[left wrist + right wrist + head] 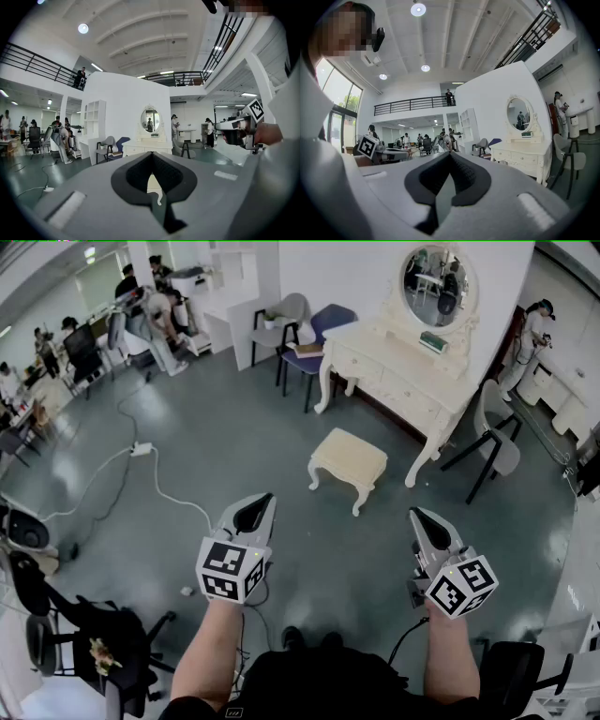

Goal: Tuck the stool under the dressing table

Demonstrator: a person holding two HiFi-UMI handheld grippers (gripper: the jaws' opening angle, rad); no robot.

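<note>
One cream stool (348, 465) stands on the grey-green floor (234, 456) in front of the dressing table (398, 371). It is out in the open, not under the table. One corner comes near the closest table leg but stays apart from it.

The dressing table is cream as well, with drawers along its front, and it is set against a white wall. An oval mirror (439, 287) rises from the back of its tabletop. A grey chair (497, 432) stands just beside one end of the table. A blue chair (314, 348) and a second grey chair (279, 322) stand at the other end.

Both tongs are held out nearer the person, well apart from the stool, and point roughly toward it. The left tongs (253, 510) are closed, tips together, with nothing between them. The right tongs (422, 521) are closed and empty too.

Off to the left, a white cable (122, 465) trails across the floor through a power strip (141, 449). Beyond it, several people are at desks in the far corner.
</note>
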